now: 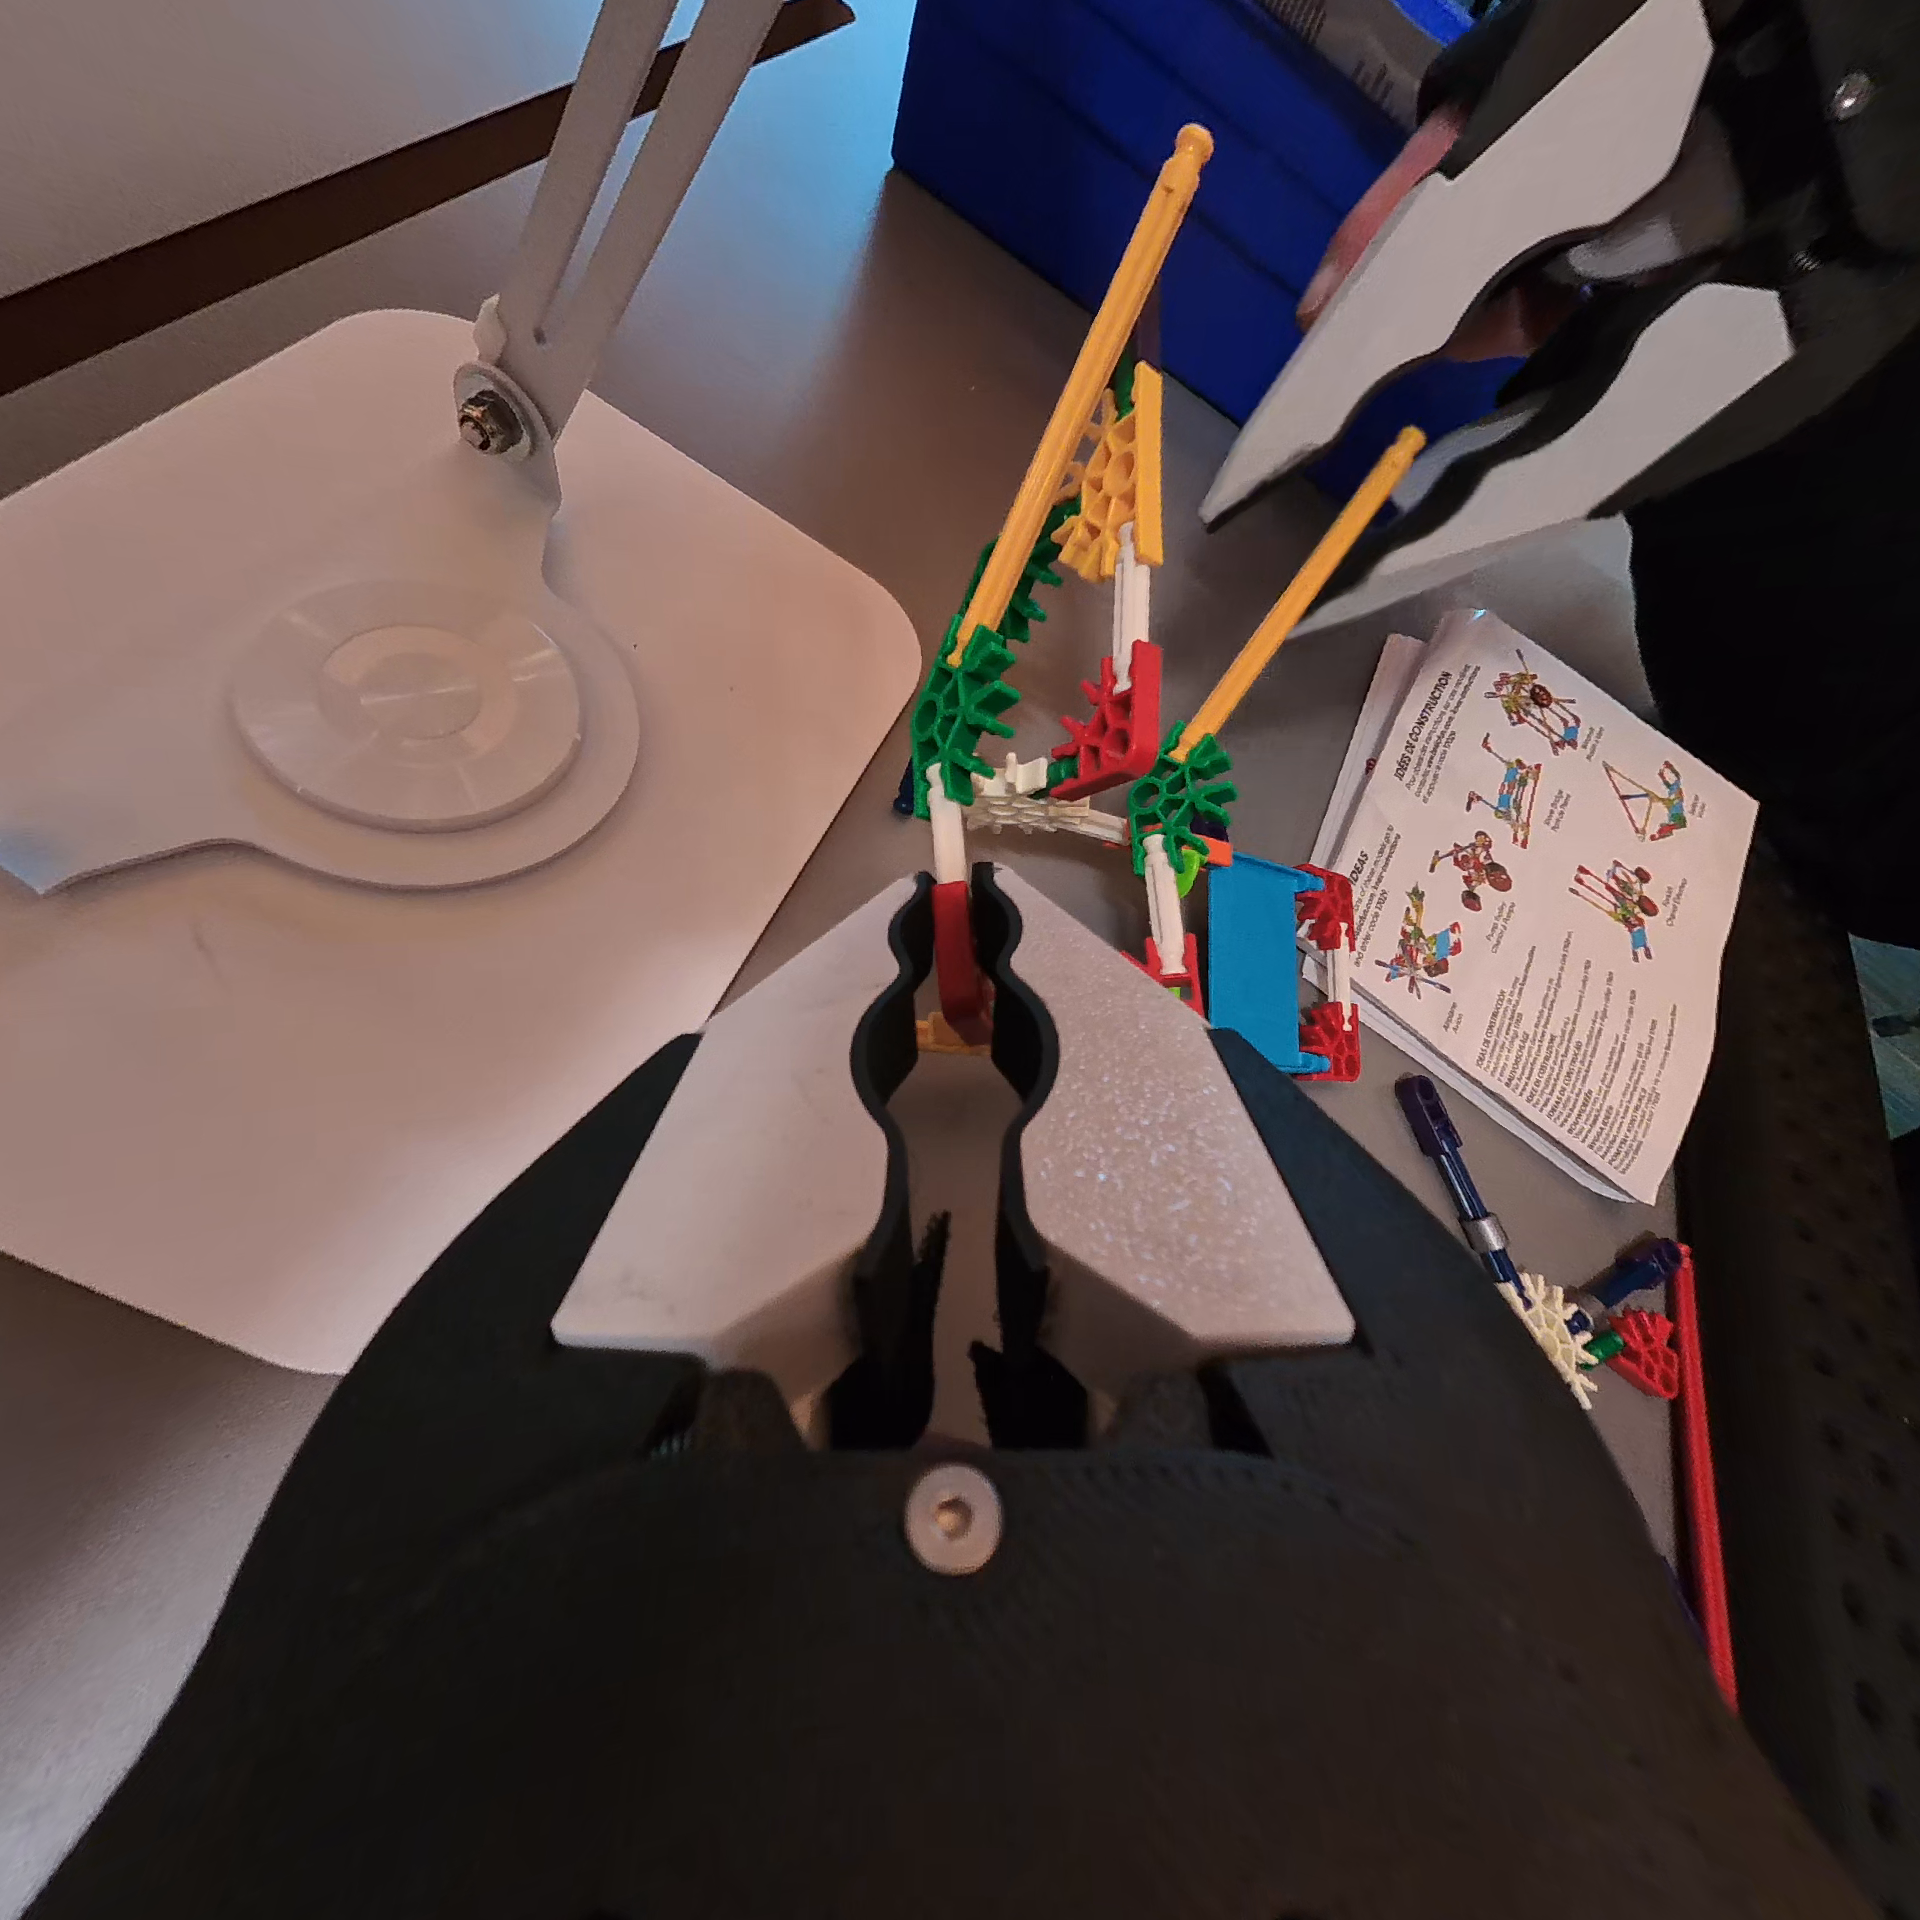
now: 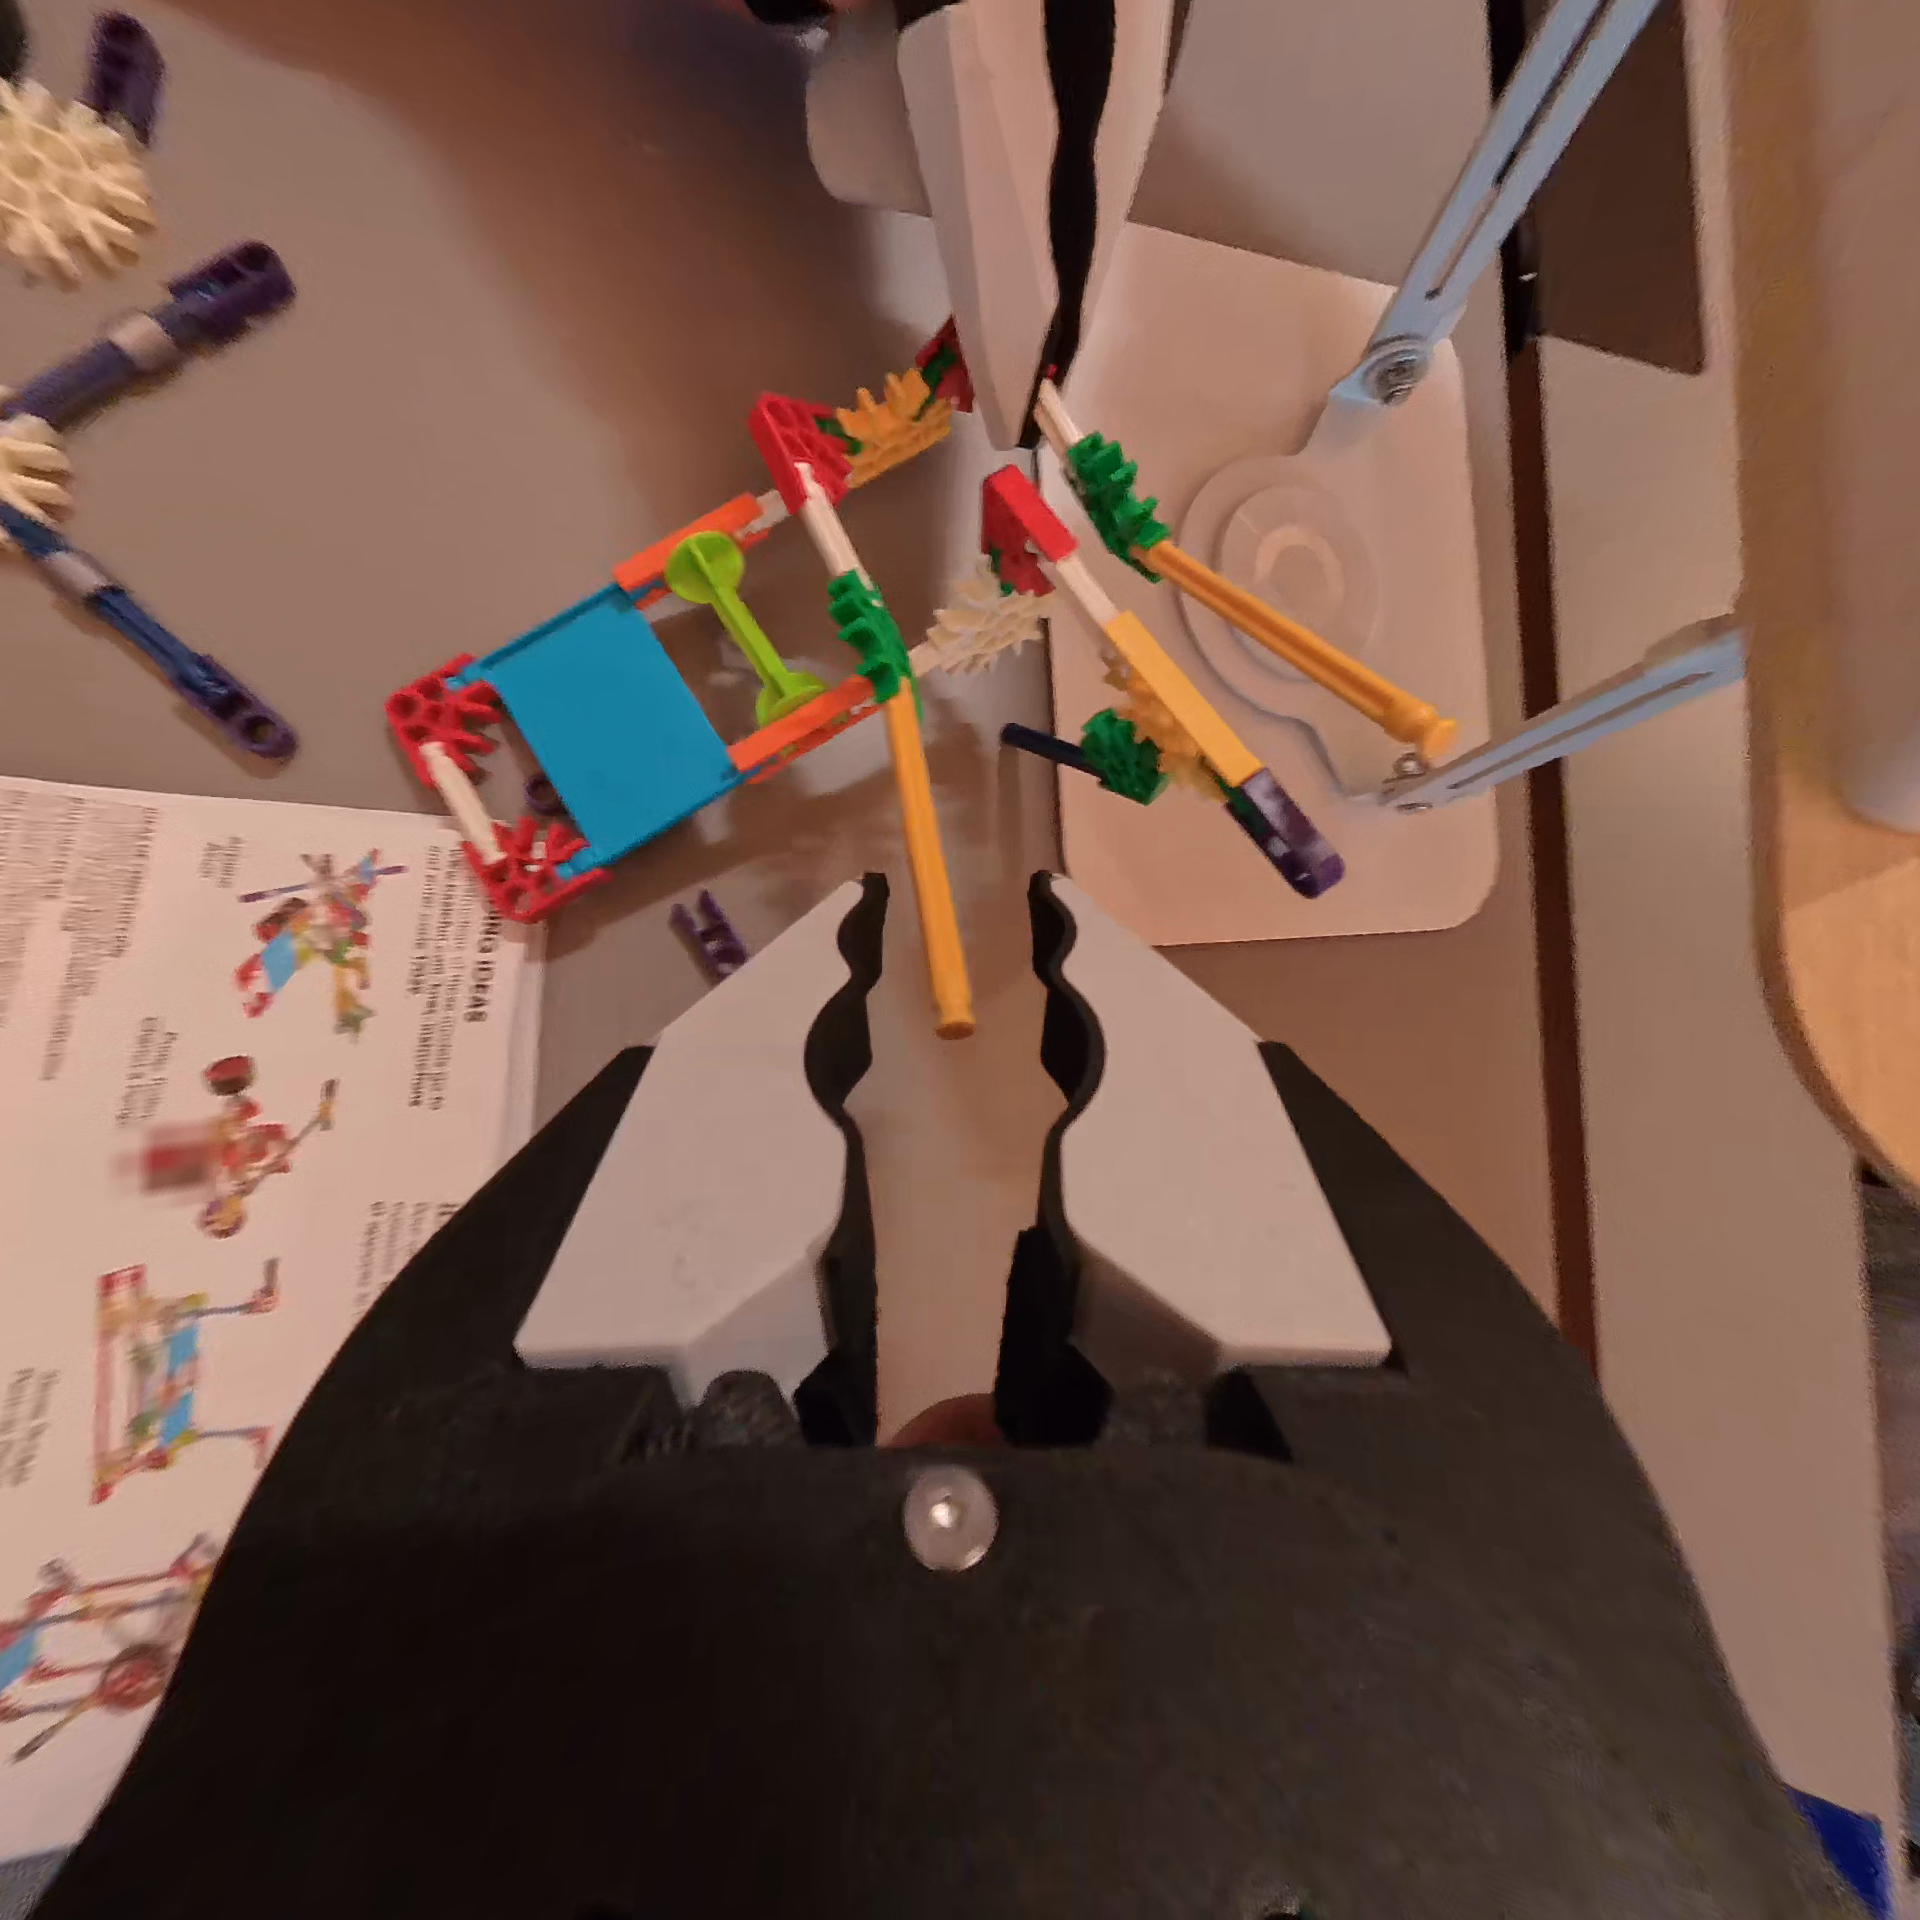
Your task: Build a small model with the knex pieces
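Note:
A colourful rod-and-connector toy model stands on the grey table, with a blue panel [image 1: 1252, 956] [image 2: 613, 717], green and red connectors and yellow rods. My left gripper [image 1: 954, 883] is shut on a red connector [image 1: 956, 956] at the model's near left corner. It also shows at the top of the right wrist view [image 2: 1023, 426]. My right gripper [image 2: 956, 894] is open. One yellow rod [image 2: 925, 852] [image 1: 1299, 582] sticks up between its fingers without visible contact. In the left wrist view the right gripper [image 1: 1262, 566] hangs over the model from the upper right.
A white stand base [image 1: 312, 831] [image 2: 1299, 883] with metal arms lies beside the model. A picture booklet [image 1: 1538, 883] [image 2: 208, 1039] lies on the other side. Loose pieces [image 1: 1558, 1320] [image 2: 135, 332], a long red rod [image 1: 1704, 1507] and a blue box [image 1: 1091, 156] are nearby. The tips of one gripper are about 11 centimeters away from the tips of the other.

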{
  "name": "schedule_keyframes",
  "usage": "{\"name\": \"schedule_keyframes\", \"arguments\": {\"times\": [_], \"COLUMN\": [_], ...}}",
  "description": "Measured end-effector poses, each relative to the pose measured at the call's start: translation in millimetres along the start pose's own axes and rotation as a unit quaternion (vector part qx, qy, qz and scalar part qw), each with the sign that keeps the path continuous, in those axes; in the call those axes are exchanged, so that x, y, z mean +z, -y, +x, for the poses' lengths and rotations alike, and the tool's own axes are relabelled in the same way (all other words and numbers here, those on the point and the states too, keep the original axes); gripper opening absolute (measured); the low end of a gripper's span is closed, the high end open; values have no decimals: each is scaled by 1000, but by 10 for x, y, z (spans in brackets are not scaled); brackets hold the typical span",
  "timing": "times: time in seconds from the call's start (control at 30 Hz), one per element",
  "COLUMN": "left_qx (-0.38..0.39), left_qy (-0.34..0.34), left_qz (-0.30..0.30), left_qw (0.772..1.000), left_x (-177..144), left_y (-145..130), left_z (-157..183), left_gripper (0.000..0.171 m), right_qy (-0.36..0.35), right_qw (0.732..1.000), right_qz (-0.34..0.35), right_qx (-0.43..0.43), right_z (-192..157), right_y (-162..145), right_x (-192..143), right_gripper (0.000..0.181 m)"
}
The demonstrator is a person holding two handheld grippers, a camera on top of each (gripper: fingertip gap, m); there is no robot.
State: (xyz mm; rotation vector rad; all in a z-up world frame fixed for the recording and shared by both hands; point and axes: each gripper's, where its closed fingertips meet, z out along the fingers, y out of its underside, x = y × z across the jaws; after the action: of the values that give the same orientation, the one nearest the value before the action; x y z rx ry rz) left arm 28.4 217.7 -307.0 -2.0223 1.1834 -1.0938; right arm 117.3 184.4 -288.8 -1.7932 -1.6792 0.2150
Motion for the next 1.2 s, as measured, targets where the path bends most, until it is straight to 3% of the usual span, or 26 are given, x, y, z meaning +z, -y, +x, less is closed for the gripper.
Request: {"name": "schedule_keyframes", "arguments": {"times": [0.1, 0.53, 0.73, 1.03, 1.2], "left_qx": [0, 19, 65, 136, 147], "left_qy": [2, 21, 46, 35, 31], "left_qz": [0, -5, -31, -82, -91], "left_qw": [1000, 1000, 996, 987, 984], "left_x": [-3, 5, -10, 22, 17], "left_y": [2, -26, -92, -244, -263], "left_z": [-5, -53, -63, 145, 221], "left_gripper": [5, 6, 28, 88, 99], "right_qy": [-7, 62, 73, 87, 88], "right_qw": [1000, 995, 993, 990, 989], "right_qz": [7, 57, 65, 72, 76], "right_qx": [2, 52, 62, 79, 89], "right_z": [39, -92, -112, -129, -108], "right_y": [16, 124, 149, 172, 172], "right_x": [8, -9, -1, 6, 0], "right_gripper": [8, 2, 2, 2, 2]}}
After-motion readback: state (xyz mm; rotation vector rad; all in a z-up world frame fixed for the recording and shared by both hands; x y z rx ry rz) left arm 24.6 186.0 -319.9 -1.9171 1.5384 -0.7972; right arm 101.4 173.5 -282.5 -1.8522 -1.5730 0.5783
